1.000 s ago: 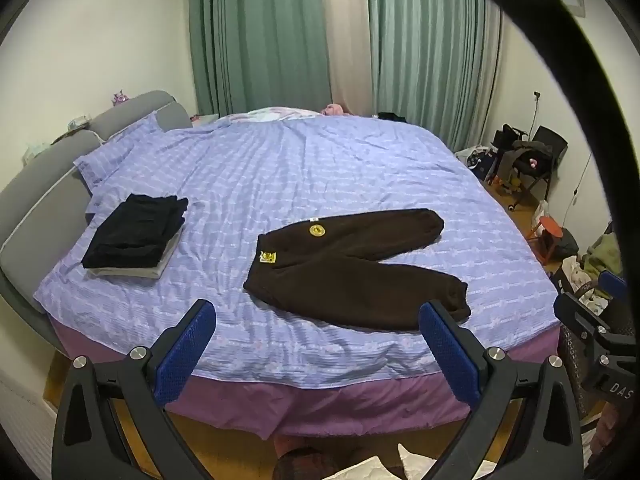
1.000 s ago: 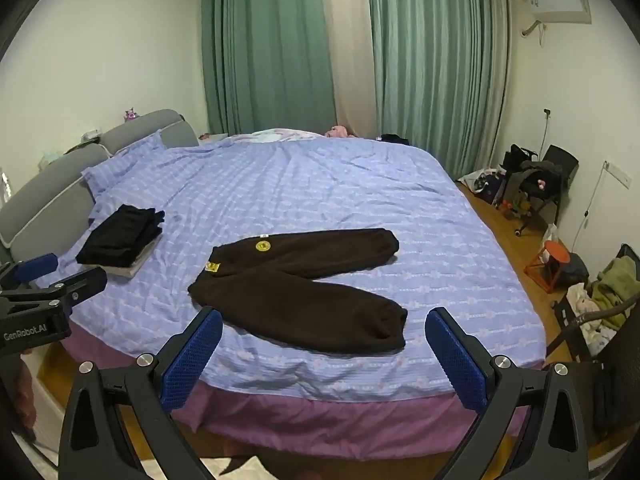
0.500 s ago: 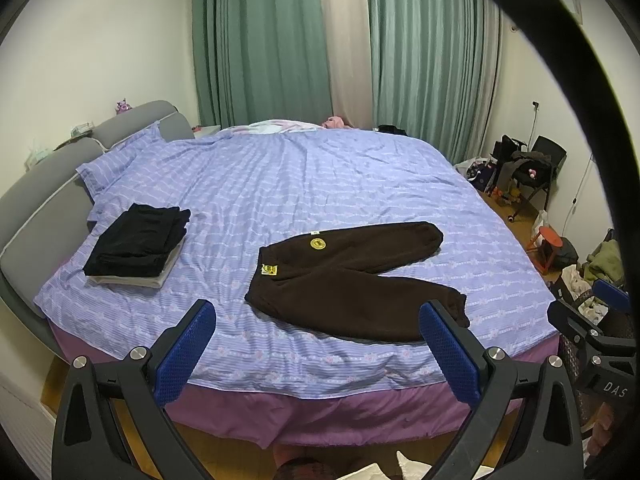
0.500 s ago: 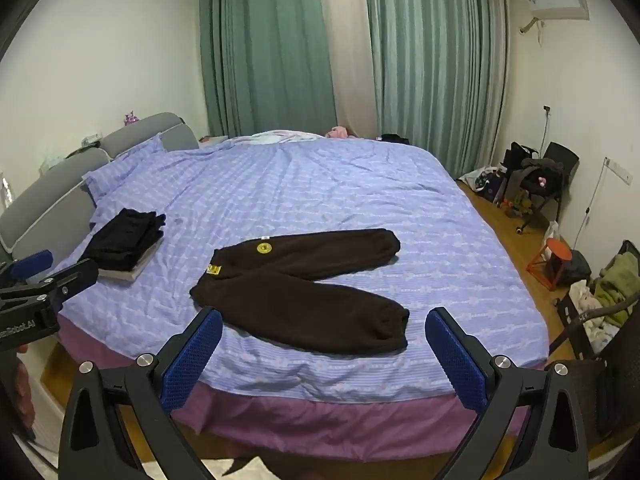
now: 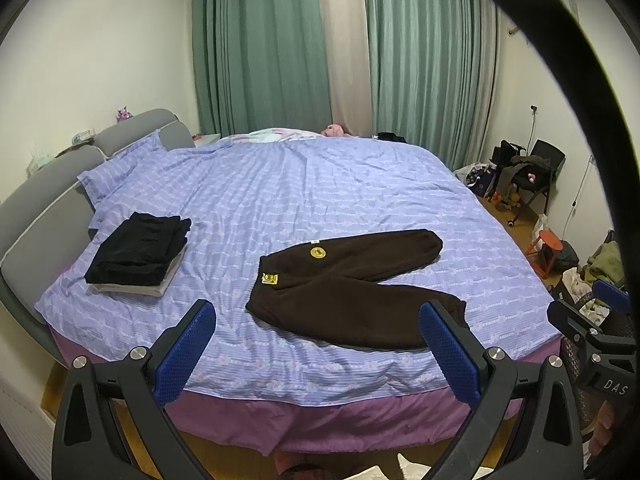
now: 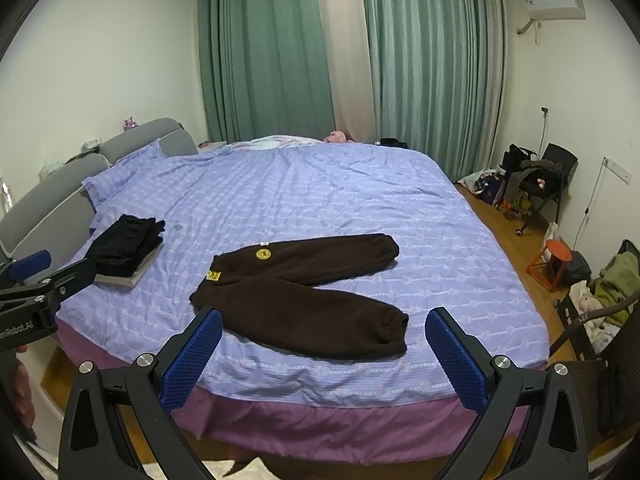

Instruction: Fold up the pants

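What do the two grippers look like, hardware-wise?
Both match: the left gripper and right gripper have black angular fingers, each tipped with a blue mesh-textured pad, and silver round screws at the joints. From the opposite camera, white lettering shows on the bodies: "DAS" on the right, "enRobot.AI" on the left. No cables or sleeves visible.
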Motion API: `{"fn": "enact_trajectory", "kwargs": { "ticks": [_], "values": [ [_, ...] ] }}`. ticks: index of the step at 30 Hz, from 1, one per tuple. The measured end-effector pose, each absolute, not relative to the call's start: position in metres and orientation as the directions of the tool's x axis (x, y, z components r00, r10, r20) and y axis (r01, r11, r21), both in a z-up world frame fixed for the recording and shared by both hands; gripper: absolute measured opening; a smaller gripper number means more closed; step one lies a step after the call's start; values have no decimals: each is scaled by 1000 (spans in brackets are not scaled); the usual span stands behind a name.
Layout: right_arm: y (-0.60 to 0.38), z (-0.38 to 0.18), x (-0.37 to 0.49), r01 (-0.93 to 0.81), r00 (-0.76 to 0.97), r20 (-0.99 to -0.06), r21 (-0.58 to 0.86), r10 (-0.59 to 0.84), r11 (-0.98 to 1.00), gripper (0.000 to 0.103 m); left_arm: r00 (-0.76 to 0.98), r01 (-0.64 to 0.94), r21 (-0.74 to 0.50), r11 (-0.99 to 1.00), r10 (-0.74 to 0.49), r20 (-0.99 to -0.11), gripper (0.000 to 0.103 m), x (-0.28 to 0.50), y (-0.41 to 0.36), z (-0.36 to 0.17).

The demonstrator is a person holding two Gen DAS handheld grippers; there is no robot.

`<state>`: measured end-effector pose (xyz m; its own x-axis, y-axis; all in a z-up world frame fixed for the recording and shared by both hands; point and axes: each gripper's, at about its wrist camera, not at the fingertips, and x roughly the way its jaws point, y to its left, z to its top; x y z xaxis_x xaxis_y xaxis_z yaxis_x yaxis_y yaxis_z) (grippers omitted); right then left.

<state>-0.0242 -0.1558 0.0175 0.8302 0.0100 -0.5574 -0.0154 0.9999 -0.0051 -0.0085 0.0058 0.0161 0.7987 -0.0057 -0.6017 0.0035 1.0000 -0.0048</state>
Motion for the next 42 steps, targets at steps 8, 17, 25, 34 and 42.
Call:
{"fn": "enact_trajectory", "kwargs": {
  "ticks": [8, 17, 25, 34, 42],
  "values": [
    [-158, 19, -22, -14, 833, -554, -3, 10, 1000, 103, 800, 5, -6, 1000, -8, -599, 103, -8, 6, 17],
    [-158, 18, -22, -14, 832, -554, -3, 10, 1000, 103, 802, 8, -6, 1000, -10, -598, 103, -5, 5, 19],
    [-158, 17, -24, -14, 834, -552, -3, 10, 1000, 103, 802, 8, -6, 1000, -10, -597, 103, -6, 5, 18],
    [-158, 16, -25, -14, 834, -552, -5, 9, 1000, 103, 803, 9, -9, 1000, -12, -596, 103, -6, 5, 17],
    [-160, 15, -22, -12, 830, -558, -8, 5, 1000, 103, 802, 13, -15, 1000, -19, -597, 103, 0, 6, 19]
  ]
}}
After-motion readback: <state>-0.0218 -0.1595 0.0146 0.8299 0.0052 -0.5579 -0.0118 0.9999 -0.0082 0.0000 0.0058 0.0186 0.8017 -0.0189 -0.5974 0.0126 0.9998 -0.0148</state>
